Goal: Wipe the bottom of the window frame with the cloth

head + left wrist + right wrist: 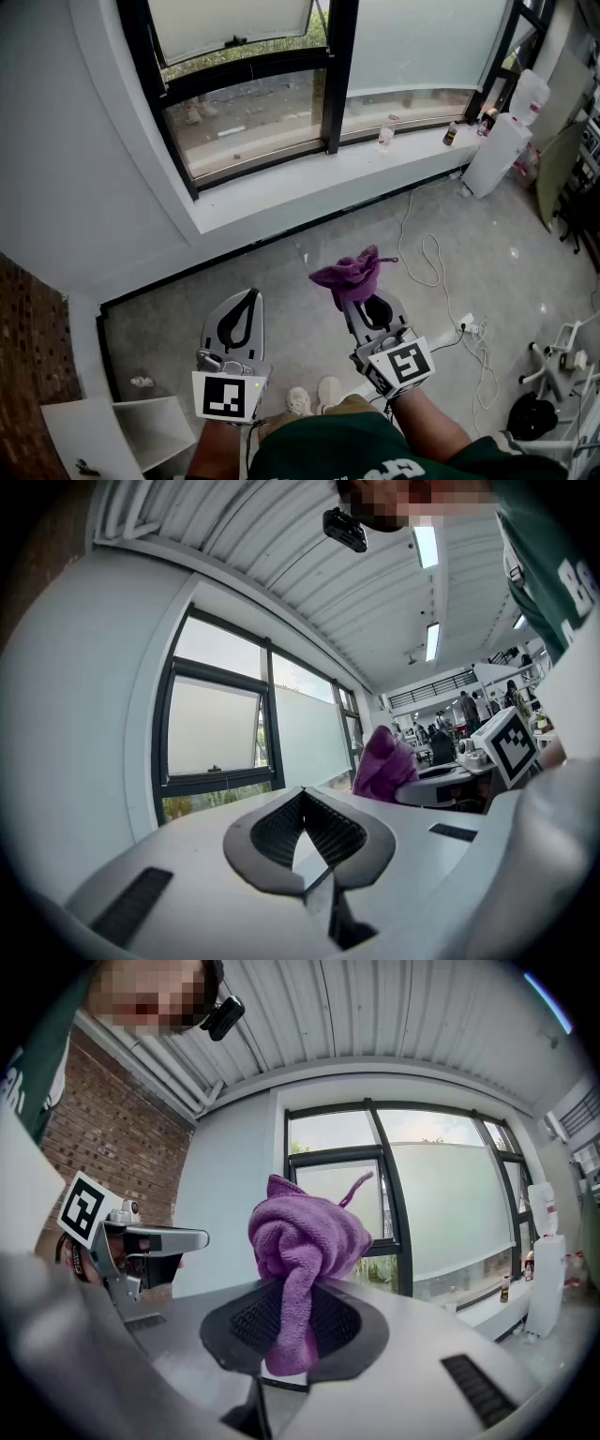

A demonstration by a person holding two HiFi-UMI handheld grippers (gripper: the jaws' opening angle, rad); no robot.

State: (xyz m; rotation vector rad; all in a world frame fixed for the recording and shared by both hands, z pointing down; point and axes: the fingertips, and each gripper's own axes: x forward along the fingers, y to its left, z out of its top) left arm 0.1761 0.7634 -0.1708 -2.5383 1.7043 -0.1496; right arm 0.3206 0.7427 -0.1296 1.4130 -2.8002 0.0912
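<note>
A bunched purple cloth [352,273] sticks out of my right gripper [352,298], which is shut on it; in the right gripper view the cloth [302,1251] hangs between the jaws. My left gripper [246,299] is shut with nothing in it, its jaws [302,832] closed together. Both grippers are held low over the floor, well short of the window. The black-framed window [258,108] runs across the top, with its bottom frame rail [267,163] above a white sill [309,187]. From the left gripper view the cloth [384,764] shows to the right.
Small bottles [385,137] stand on the sill at the right. A white unit [498,154] stands at the sill's right end. White cables [427,258] trail over the grey floor. A white shelf box [122,431] sits at lower left. My shoes [314,397] show below.
</note>
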